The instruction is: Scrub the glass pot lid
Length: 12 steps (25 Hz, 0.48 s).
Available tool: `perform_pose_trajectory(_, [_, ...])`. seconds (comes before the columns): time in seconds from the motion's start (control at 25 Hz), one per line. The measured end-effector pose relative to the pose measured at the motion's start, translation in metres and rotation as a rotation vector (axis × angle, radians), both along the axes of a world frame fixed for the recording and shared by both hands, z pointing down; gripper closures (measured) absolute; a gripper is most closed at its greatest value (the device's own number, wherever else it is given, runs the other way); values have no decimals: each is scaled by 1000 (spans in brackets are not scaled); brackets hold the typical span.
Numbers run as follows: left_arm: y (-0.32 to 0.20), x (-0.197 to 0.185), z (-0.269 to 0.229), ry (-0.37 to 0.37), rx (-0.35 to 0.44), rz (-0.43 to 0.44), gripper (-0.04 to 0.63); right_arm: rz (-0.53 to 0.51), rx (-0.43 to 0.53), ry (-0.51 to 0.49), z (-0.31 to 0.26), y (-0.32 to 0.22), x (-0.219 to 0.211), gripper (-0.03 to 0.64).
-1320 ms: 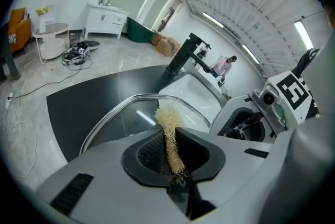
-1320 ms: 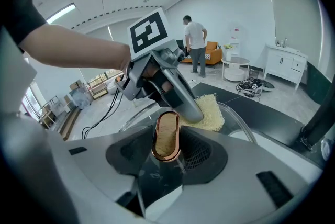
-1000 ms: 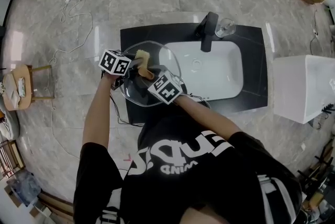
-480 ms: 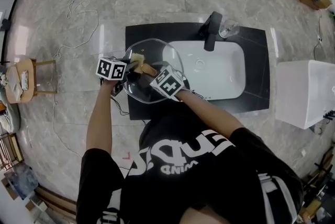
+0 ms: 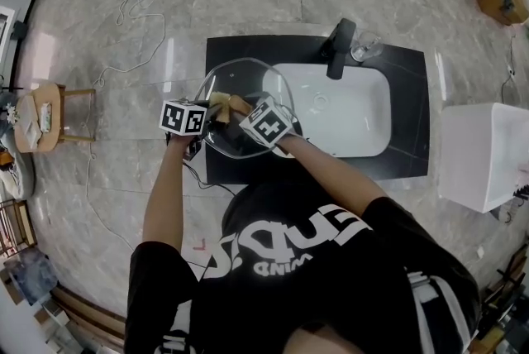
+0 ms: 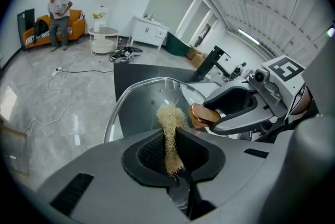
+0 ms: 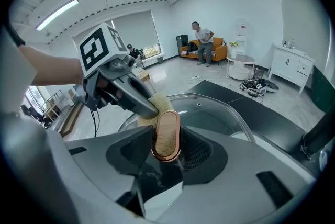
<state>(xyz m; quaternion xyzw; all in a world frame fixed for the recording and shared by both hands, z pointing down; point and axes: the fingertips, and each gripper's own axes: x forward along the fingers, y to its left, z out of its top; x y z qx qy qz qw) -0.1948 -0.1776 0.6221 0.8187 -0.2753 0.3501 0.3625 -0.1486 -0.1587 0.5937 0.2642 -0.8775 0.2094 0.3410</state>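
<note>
The glass pot lid (image 5: 248, 79) hangs tilted over the left end of the black counter (image 5: 405, 112). My right gripper (image 5: 245, 111) is shut on the lid's wooden, copper-rimmed knob (image 7: 166, 134), which stands edge-on between the jaws in the right gripper view. My left gripper (image 5: 213, 107) is shut on a pale loofah scrubber (image 6: 169, 122). The scrubber's frayed end (image 7: 159, 104) presses on the glass lid (image 7: 225, 113) right beside the knob (image 6: 203, 116). Seen from the left gripper view, the right gripper (image 6: 238, 110) comes in from the right over the glass lid (image 6: 137, 97).
A white sink (image 5: 339, 111) is set in the counter, with a black faucet (image 5: 339, 46) and a clear glass (image 5: 365, 45) behind it. A white cabinet (image 5: 483, 154) stands to the right, a small stool (image 5: 41, 117) to the left. Cables (image 5: 124, 21) lie on the marble floor.
The left gripper has drawn the scrubber across the lid toward the knob and the person. The right gripper has shifted the lid slightly away toward the sink.
</note>
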Motion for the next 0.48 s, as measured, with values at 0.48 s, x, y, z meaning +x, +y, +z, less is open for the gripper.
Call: perform_pose_trajectory(0.48, [45, 20, -3, -8, -5, -112, 543, -43, -19, 11, 5, 0, 0, 458])
